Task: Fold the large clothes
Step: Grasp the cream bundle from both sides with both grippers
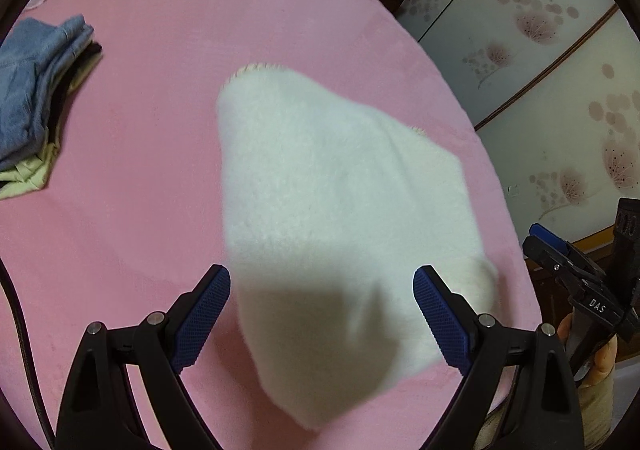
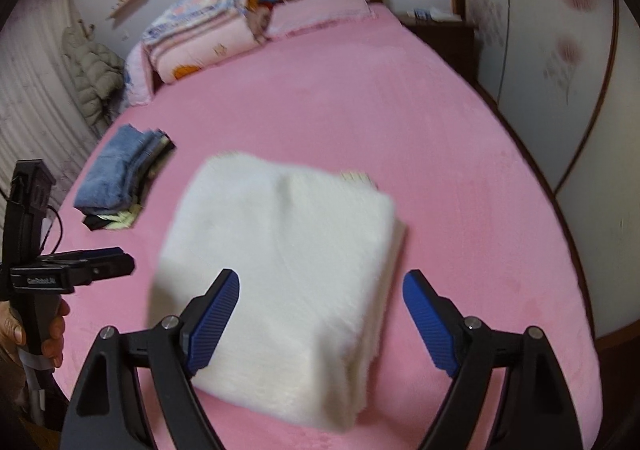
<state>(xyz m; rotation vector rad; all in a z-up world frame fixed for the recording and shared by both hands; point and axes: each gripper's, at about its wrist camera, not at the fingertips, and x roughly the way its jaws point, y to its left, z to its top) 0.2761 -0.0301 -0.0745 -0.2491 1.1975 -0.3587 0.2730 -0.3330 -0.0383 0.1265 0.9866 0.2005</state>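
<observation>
A white fluffy garment (image 1: 340,190) lies folded into a thick block on the pink bed (image 1: 160,210). In the right wrist view the garment (image 2: 280,250) has stacked layers showing at its right edge. My left gripper (image 1: 322,278) hovers over its near end, open, with one blue pad on each side of the cloth and neither pressing it. My right gripper (image 2: 322,278) is open too, straddling the garment's near right part with nothing gripped. Each view shows the other gripper at its edge: the right gripper (image 1: 560,254) and the left gripper (image 2: 100,262), both held by a hand.
A stack of folded clothes with blue denim on top (image 2: 116,174) sits at the bed's left side. Folded quilts and a pillow (image 2: 200,38) lie at the headboard. A dark nightstand (image 2: 440,34) and flowered wardrobe doors (image 1: 540,70) line the right side.
</observation>
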